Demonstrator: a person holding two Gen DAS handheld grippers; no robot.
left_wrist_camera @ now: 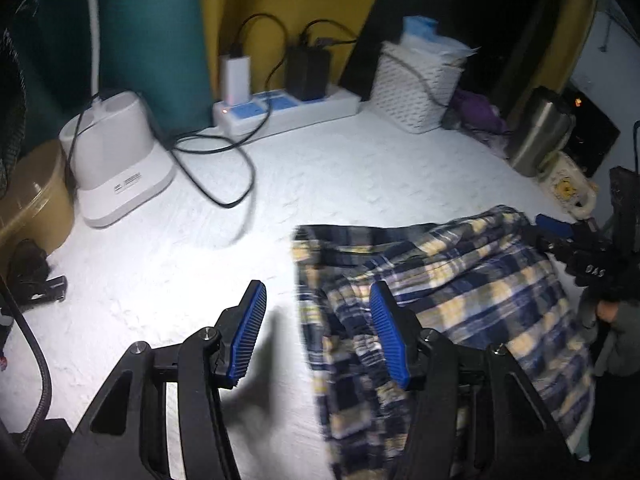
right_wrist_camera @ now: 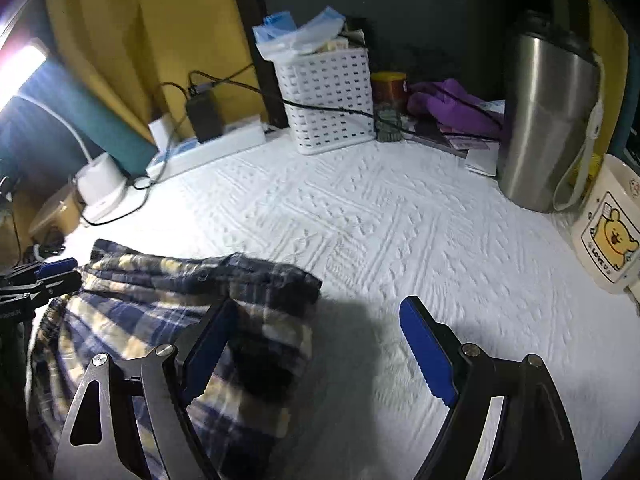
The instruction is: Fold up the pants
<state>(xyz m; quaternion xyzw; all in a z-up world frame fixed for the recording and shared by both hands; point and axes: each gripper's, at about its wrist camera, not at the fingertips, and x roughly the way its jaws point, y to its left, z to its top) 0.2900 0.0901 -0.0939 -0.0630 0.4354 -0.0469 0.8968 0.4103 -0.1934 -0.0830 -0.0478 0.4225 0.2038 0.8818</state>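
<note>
White quilted bedding (right_wrist_camera: 400, 220) covered the table beneath both tools. Left gripper (left_wrist_camera: 316, 332) hung released, jaws spread, its right pad over the plaid pants (left_wrist_camera: 440, 280) and its left pad above bare cloth. Right gripper (right_wrist_camera: 316, 356) was likewise released, holding nothing, its left pad over the pants (right_wrist_camera: 160, 300), which lay bunched and partly folded at the near side of the table. Farther back stood a white basket (right_wrist_camera: 328, 100), a power strip (left_wrist_camera: 288, 108) with chargers, a steel tumbler (right_wrist_camera: 544, 120) and a cartoon mug (right_wrist_camera: 604, 232).
</note>
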